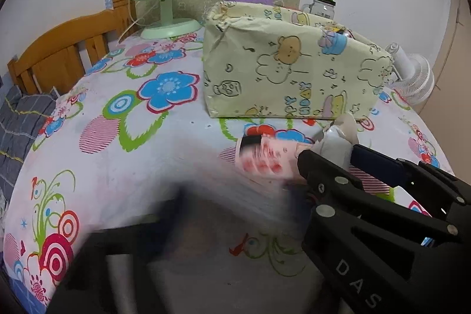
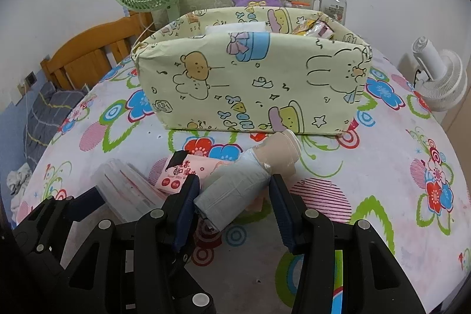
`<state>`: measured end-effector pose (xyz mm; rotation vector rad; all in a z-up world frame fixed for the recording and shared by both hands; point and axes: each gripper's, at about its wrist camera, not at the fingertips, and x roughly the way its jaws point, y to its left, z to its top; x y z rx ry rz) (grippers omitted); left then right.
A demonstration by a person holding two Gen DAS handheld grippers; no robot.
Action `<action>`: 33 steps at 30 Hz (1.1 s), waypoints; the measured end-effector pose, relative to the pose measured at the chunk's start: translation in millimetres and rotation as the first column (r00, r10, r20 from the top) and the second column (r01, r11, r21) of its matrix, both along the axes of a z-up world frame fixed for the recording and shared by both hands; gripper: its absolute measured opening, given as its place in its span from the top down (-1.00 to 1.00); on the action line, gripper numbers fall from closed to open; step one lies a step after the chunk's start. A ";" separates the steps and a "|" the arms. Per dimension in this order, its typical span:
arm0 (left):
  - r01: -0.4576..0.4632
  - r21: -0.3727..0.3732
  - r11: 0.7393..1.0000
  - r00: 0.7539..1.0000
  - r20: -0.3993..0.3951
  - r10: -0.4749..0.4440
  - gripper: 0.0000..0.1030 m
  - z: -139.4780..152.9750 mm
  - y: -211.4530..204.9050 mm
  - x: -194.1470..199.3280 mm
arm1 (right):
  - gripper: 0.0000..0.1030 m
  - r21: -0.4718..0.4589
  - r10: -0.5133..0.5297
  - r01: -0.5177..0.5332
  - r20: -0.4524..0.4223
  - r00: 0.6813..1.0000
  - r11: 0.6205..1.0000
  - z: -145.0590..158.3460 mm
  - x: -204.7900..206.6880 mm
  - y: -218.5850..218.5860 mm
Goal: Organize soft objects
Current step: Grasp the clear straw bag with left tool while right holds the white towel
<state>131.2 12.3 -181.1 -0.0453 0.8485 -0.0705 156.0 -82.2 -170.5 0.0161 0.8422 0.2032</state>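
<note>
At twelve o'clock from the right tool point(image 2: 233, 181), near it on the flowered tabletop point(image 2: 382, 167), stands the paper-covered box point(image 2: 250, 84) with its top open. This is the relation that matters for the coming move, as I judge it.

The right tool has its jaws partly closed, and both blue pads press on a grey roll point(image 2: 235, 187) that lies between them. The roll is the thing in hand. Its long axis does not run straight ahead. In the right wrist view it goes from about seven o'clock, near the left pad, up to about one o'clock, where its beige end point(image 2: 279, 149) points to the front wall of the box. So the roll is held slantwise, and the beige end is the part closest to the box.

Inside the box a divider shows, with a white pack at eleven o'clock and yellow packets at one o'clock. The right hand is the nearer one to the box, and I think it needs to lift the roll over the front wall and go forward.

The left tool point(image 2: 88, 196) is at nine o'clock from the right one, beside a blurred clear pack point(image 2: 126, 190). I cannot tell how wide it stands or whether it grips that pack. A pink tissue pack point(image 2: 182, 172) lies on the cloth between the two tools, touching the roll's left side.
</note>
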 end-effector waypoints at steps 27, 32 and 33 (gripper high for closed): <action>-0.027 -0.025 0.999 0.999 -0.022 0.026 -0.31 3.9 5.2 12.8 | -0.01 0.008 0.007 -0.008 0.021 1.000 1.000 14.6 4.4 0.7; -0.035 -0.031 0.999 0.999 -0.027 0.034 0.20 2.7 9.6 16.6 | -0.01 0.001 0.018 -0.018 0.017 1.000 1.000 13.7 11.9 5.9; -0.035 -0.027 0.999 0.999 -0.022 0.035 0.28 3.4 9.2 15.9 | -0.01 0.002 0.018 -0.018 0.015 1.000 1.000 13.0 12.6 6.7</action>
